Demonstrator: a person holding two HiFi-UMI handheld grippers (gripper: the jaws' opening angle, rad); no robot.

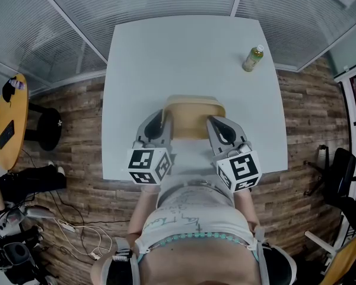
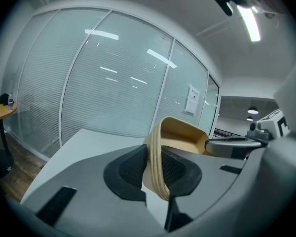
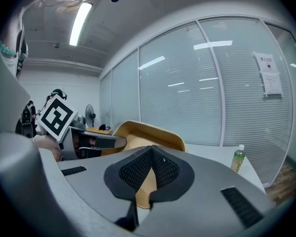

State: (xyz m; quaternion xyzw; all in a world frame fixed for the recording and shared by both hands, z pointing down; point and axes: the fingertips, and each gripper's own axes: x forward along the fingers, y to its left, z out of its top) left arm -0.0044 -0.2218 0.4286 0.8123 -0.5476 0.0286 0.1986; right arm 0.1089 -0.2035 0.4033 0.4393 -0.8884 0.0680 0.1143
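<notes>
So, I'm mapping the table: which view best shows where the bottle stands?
Head view: the green bottle stands near the far right corner of the table. Right gripper view shows it small; left gripper view doesn't.

A green bottle (image 1: 253, 59) stands upright at the upper right of the white table (image 1: 166, 58). At the left edge, on the wood floor (image 1: 77, 108), a round yellow side table (image 1: 10, 119) sits beside a black stool (image 1: 49, 129). Cables (image 1: 77, 233) lie at the lower left.
</notes>
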